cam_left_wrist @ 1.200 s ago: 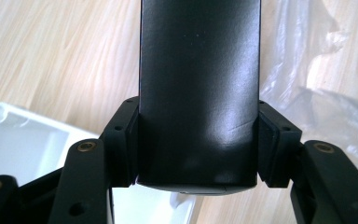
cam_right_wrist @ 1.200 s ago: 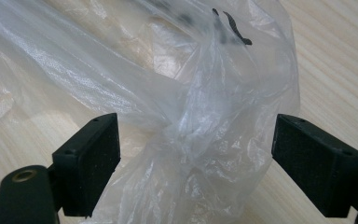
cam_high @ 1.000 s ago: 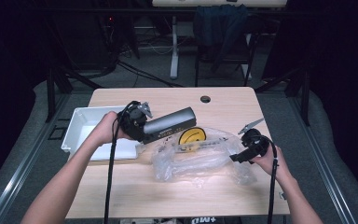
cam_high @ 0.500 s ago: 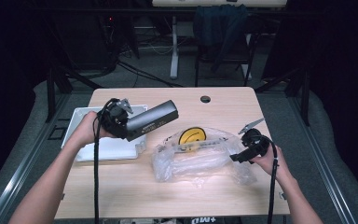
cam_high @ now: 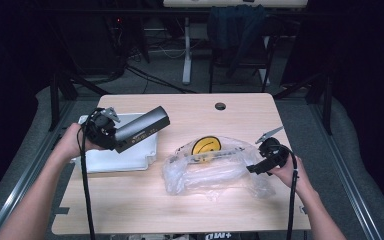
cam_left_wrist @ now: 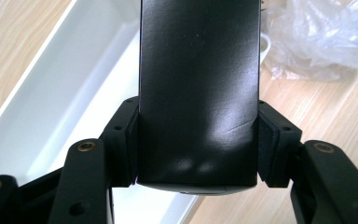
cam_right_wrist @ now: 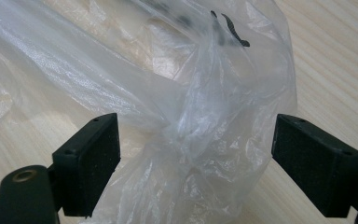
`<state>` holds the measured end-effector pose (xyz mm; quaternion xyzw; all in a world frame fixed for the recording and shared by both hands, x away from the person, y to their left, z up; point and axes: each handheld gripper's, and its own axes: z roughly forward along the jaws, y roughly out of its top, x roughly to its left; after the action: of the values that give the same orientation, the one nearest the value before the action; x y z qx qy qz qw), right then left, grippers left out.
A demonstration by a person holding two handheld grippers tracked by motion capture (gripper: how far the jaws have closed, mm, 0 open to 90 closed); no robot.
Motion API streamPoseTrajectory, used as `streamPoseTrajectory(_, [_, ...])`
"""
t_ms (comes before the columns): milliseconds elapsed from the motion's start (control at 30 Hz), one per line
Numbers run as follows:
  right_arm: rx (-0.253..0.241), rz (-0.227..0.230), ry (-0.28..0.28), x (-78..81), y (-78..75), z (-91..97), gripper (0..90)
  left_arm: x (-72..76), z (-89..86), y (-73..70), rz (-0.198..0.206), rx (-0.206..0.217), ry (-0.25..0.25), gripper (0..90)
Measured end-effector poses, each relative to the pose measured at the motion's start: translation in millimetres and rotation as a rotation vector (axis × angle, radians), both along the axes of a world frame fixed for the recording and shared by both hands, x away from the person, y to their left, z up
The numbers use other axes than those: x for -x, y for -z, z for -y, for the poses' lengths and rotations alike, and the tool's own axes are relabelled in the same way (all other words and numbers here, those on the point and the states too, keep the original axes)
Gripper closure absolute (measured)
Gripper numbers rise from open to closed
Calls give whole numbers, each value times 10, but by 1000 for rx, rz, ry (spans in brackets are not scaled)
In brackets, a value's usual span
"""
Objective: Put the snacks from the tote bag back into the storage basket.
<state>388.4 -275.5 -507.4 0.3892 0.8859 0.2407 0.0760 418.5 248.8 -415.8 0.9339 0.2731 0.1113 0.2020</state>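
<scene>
Leftward I am carrying the box (cam_high: 141, 129), my left claw (cam_left_wrist: 196, 140) clamped on it, over the tray (cam_high: 130, 157); right claw (cam_right_wrist: 196, 163), wide, is straddling the bag (cam_high: 215, 172), steadying it.

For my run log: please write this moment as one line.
left tongs: shut on dark box, above white tray | right tongs: open around plastic bag

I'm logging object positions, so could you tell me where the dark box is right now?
In the high view the dark box is at table-left, clamped in the left claw above the white tray, left of the plastic bag.
</scene>
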Motion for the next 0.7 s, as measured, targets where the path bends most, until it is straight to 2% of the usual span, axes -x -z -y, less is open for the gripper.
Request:
streamPoseTrajectory(133, [7, -3, -8, -2, -7, -2, 149, 8, -135, 34, -4, -5, -26, 434])
streamPoseTrajectory(333, [-6, 8, -1, 7, -21, -2, 148, 8, -333, 122, -23, -12, -36, 434])
streamPoseTrajectory(467, [3, 8, -11, 2, -32, -4, 148, 6, -437, 192, -34, -11, -48, 434])
streamPoseTrajectory(700, [6, 7, -8, 1, -33, 0, 149, -5, -541, 392, -60, -11, -49, 434])
